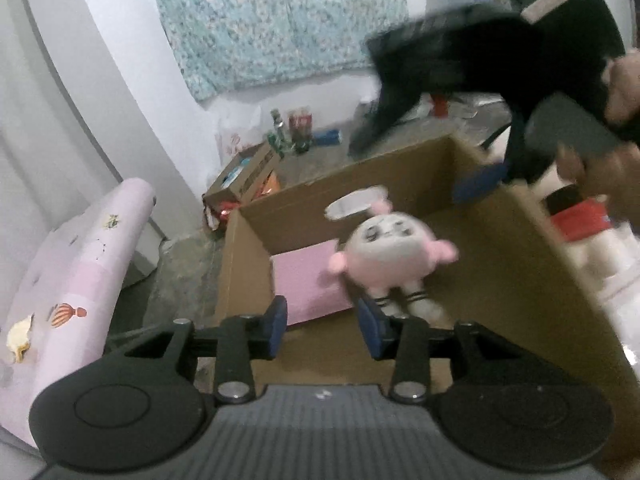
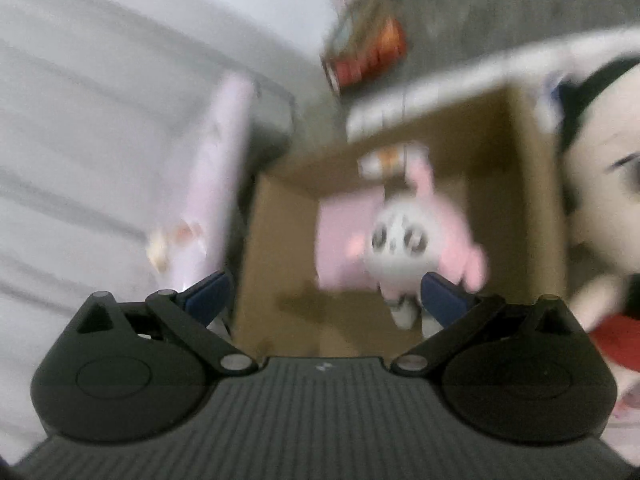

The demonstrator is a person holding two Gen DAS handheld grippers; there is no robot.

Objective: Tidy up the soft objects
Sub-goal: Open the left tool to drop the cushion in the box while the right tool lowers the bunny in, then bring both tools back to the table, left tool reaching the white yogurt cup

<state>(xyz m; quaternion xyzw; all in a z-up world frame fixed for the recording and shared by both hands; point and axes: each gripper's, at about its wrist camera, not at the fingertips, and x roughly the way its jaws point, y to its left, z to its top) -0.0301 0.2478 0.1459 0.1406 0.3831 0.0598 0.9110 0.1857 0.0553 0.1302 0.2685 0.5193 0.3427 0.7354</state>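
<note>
Up close, the left hand-held gripper [image 1: 322,326] hangs over the near edge of an open cardboard box [image 1: 400,168], its blue pads standing a modest way apart with nothing between them. The right hand-held gripper [image 2: 325,300] hangs over the same box from another angle, its jaws spread wide and empty; in the left wrist view it shows only as a dark blurred shape [image 1: 472,60] above the box's far corner, gripped by a hand [image 1: 624,92] at the frame edge. Inside the box a pink plush toy [image 1: 390,258] lies on the cardboard bottom, face up; its long axis runs from the legs, nearest the left hand-held gripper, to the ear and paper tag pointing at the far wall. It partly overlaps a flat pink sheet [image 1: 304,280] on the box bottom. A second doll [image 2: 600,208] with black hair and a red garment sits just outside the box's right wall, cut off by the frame in both views. The box stands on a grey concrete floor [image 1: 180,276]. To its left is a pale pink patterned cushion or mattress edge [image 1: 76,276] beside a white wall; which it is cannot be told. Farther back a smaller open carton [image 1: 248,176] lies on the floor, with bottles and cans [image 1: 292,128] behind it and a floral cloth [image 1: 280,20] hanging on the wall. The right wrist view is heavily smeared, so the plush's face and the far clutter are hard to make out.
</note>
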